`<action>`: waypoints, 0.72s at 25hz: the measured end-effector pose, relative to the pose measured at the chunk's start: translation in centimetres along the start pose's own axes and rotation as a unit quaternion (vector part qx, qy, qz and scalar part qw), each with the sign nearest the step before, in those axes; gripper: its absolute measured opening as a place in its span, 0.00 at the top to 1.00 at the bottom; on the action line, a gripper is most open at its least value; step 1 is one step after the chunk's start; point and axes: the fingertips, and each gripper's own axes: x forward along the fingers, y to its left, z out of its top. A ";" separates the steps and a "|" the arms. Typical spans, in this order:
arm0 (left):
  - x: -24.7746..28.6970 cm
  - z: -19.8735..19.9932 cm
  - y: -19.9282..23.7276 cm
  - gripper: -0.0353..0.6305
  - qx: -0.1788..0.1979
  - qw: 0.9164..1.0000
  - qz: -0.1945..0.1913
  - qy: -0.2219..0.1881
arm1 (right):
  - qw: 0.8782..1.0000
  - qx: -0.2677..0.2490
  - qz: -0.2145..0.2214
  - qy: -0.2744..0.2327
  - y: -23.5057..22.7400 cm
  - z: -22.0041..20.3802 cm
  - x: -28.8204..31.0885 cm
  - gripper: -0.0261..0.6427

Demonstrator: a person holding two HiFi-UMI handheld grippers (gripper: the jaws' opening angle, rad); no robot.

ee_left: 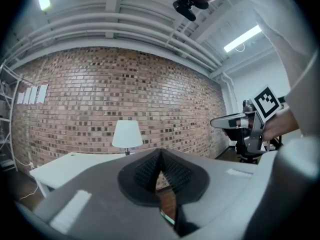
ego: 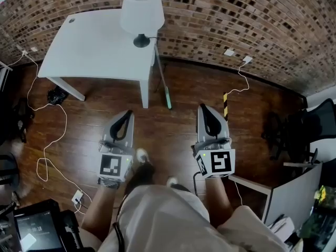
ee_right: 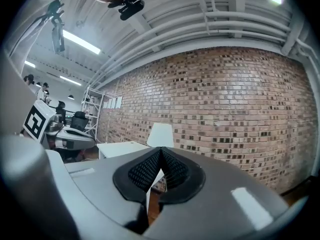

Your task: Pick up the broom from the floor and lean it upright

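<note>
**A:** Just walked in and I'm standing behind the person. Where's the broom?

**B:** It's that thin pole with the green end, just right of the table and its front leg. The upper end is up by the corner where the lamp stands, and the green end is down on the wooden floor. From here I honestly can't tell if it's leaning on the table or lying flat.

**A:** And the grippers, holding anything?

**B:** Nope. Both are held out level, side by side, pointing at the brick wall. On the left gripper the jaws are pressed together at the tips with nothing between them. The right gripper is the same, closed and empty. The broom sits ahead of them, roughly between the two and well apart from both.

**A:** Anything else lying around?

**B:** There are white cables snaking over the floor on the left. A yellow-and-black striped strip sits just beside the right gripper's tip. There's also a black office chair off to the right.
</note>
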 end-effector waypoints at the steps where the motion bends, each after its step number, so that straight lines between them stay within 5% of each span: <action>1: -0.6 -0.1 -0.8 0.95 0.000 1.000 0.000 0.001 | 1.000 0.001 0.001 -0.001 -0.1 -0.1 -0.9 0.94; 13: -10.9 0.9 -17.5 0.95 0.018 0.999 0.012 -0.024 | 0.999 0.016 0.028 -0.024 -2.9 -2.2 -18.0 0.94; 18: -15.4 0.9 -20.0 0.95 0.010 0.999 0.032 -0.010 | 0.999 0.023 0.038 -0.024 -2.5 -2.0 -23.1 0.94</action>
